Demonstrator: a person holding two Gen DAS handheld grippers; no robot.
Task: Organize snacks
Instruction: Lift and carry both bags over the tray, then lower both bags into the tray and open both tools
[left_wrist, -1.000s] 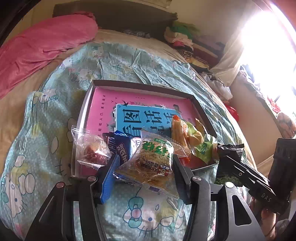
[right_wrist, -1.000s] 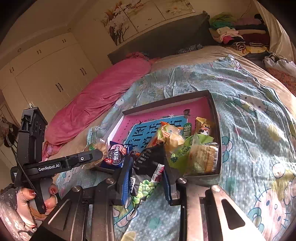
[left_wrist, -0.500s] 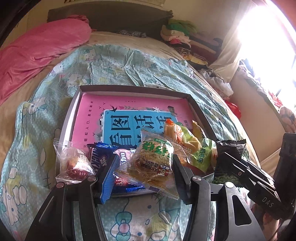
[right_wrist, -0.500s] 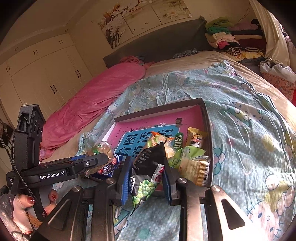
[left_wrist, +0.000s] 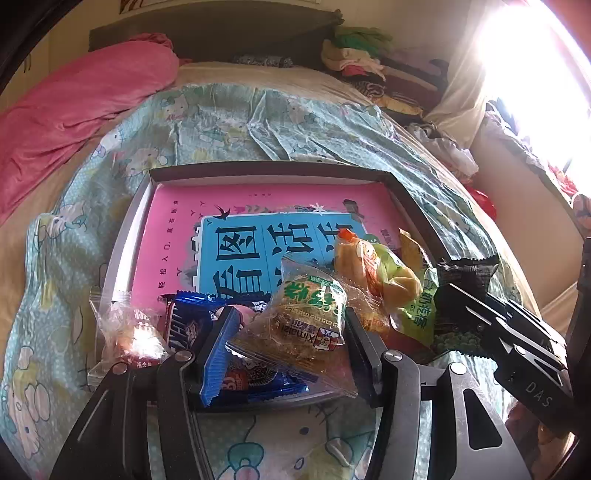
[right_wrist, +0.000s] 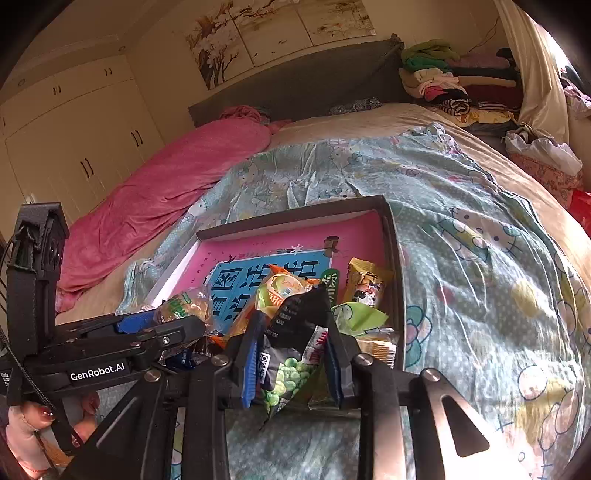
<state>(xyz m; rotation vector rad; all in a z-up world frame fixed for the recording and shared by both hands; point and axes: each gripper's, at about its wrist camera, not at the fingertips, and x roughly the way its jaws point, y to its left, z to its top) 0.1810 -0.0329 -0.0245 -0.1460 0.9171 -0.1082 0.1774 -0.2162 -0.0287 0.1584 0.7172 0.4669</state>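
Two snack packets are held over the near end of a shallow tray on a bed.

The left gripper (left_wrist: 290, 345) is clamped on a clear cake packet (left_wrist: 306, 321); the right gripper (right_wrist: 291, 356) is clamped on a black pea packet (right_wrist: 295, 339). Both appear ready to be set into the tray (left_wrist: 266, 171), which calls for lowering and release. The near end is crowded by a blue wrapper (left_wrist: 192, 325), green packets (left_wrist: 417, 306) and a candy bag (left_wrist: 127, 332); the pink far end lies bare.

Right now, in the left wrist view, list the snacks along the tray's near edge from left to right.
Clear-wrapped red candy → dark blue wafer packet → clear-wrapped cake held in the left gripper → light green packet → black pea packet held in the right gripper.
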